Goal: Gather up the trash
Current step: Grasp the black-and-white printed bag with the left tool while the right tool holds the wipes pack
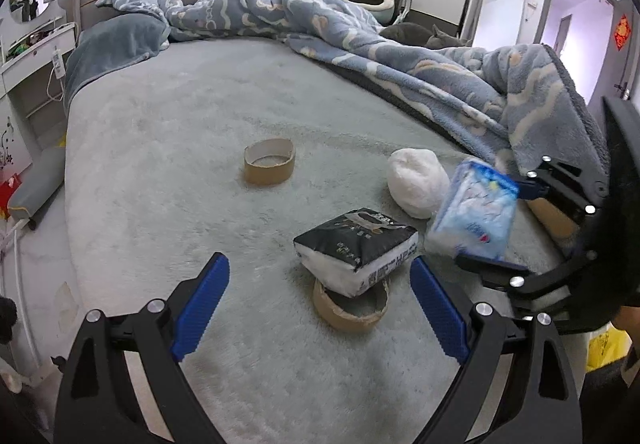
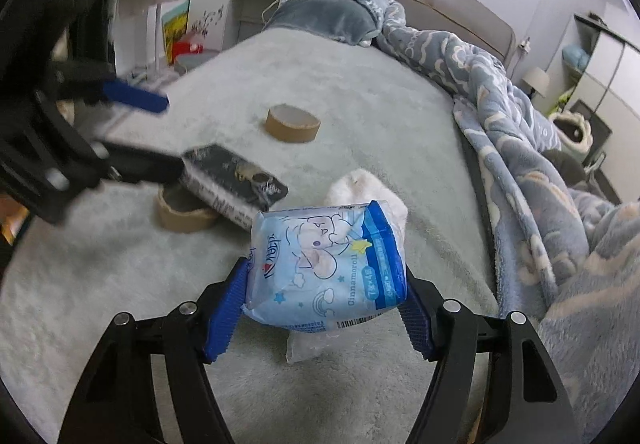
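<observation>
Your right gripper [image 2: 320, 296] jaws clamp blue tissue pack [image 2: 328, 264]; left gripper [image 1: 320, 304] jaws open, black pack [image 1: 356, 248] between them, so centre before squeezing.

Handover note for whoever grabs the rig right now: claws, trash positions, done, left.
Right claw: shut on the blue tissue pack, lifted off the bed.
Left claw: open, empty, aimed at the black tissue pack.
Black pack lies propped on a cardboard tape ring. A second tape ring stands farther up the bed; a white wad sits beside the blanket.
Done: blue pack picked up.
Left: bin it, then collect the black pack, both rings and the wad. No bin in view.
</observation>
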The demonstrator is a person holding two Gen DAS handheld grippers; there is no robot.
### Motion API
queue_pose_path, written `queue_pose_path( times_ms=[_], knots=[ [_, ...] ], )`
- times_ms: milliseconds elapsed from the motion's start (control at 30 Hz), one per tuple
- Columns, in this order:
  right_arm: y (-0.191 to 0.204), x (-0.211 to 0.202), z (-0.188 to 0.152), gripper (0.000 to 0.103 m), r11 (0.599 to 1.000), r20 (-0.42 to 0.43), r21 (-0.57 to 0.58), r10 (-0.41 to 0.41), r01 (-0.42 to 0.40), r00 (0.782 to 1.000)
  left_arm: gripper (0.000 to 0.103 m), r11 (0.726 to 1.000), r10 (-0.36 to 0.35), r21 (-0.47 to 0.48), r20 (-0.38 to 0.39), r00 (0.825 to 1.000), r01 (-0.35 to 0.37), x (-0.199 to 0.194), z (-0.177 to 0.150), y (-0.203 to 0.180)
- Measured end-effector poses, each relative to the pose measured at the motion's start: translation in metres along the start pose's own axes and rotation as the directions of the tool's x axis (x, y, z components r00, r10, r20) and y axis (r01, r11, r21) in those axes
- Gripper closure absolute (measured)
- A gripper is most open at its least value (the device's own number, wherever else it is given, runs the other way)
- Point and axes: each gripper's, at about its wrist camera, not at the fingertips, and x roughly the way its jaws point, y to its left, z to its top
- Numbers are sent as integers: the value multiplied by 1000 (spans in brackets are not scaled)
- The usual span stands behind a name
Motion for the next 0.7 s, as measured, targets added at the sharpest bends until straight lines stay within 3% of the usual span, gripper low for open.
queue_pose_path(
  times_ms=[267,467,700],
  knots=[
    [-34,-23,3,33,980,77,194,36,-50,996,10,999,31,-5,2,1000,-31,13,0,-17],
    [-58,-31,1,33,928,133,348,89,-131,987,10,999,48,-21,5,999,-48,20,3,-30],
    [-67,-43,-1,33,914,165,380,84,-142,983,10,998,66,-13,-38,997,-67,37,2,-41]
  ],
)
